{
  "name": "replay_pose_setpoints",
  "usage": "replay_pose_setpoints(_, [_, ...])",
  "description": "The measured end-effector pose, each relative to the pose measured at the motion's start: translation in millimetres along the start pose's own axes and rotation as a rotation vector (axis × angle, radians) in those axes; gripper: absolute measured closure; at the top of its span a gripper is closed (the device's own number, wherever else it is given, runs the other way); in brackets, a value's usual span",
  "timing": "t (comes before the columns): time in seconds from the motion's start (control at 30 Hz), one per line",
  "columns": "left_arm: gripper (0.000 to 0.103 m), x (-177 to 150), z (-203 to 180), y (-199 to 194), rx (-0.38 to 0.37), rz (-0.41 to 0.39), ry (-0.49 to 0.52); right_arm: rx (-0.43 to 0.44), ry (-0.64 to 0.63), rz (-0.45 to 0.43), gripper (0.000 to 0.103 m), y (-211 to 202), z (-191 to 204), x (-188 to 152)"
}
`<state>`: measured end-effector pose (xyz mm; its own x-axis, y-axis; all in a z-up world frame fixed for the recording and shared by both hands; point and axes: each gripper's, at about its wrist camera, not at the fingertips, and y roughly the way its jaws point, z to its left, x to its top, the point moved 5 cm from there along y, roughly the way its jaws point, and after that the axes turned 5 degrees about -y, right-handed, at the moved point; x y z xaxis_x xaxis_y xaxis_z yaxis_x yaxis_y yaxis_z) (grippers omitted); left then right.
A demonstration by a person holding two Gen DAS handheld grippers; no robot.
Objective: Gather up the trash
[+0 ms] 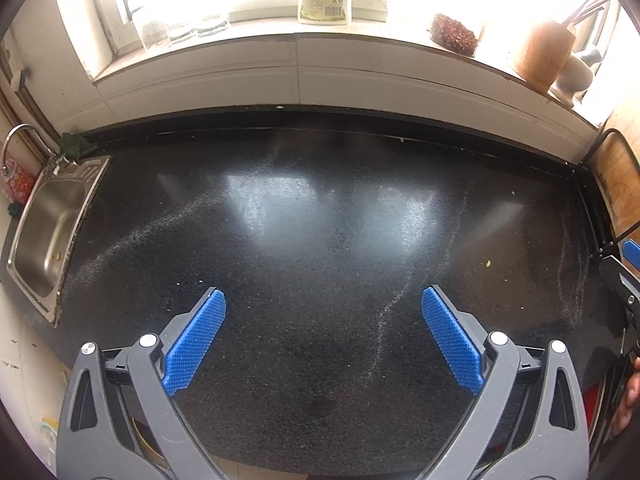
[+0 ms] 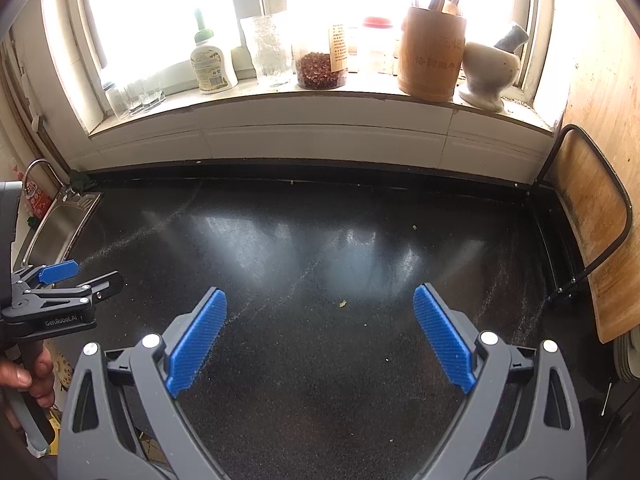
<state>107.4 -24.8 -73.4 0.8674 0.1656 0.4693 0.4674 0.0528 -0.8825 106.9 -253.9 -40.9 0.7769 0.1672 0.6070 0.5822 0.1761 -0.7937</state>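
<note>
Both tools, left (image 1: 323, 308) and right (image 2: 320, 306), spread and bare above dark counter (image 2: 320, 380); green scrap (image 2: 342, 303) lying ahead of right; likely next, a careful pinch

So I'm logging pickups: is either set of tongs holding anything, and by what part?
Nothing is held. The left tongs and right tongs are both open, with only bare counter between them.

Ahead of me the speckled black stone surface (image 2: 320, 248) lies open for passage. A stainless steel sink (image 1: 44, 224) bounds it on the left, a worn wooden cutting board in a black wire rack (image 2: 596, 232) on the right, and the white tiled window ledge (image 2: 320, 132) behind.
</note>
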Motion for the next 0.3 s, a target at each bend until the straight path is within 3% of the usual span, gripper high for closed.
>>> replay_pose_setpoints(0.3, [0.007, -8.2, -5.5, 49.7, 0.048, -0.013, 0.054, -0.024, -0.010, 0.020, 0.007, 41.4, -13.3, -14.8])
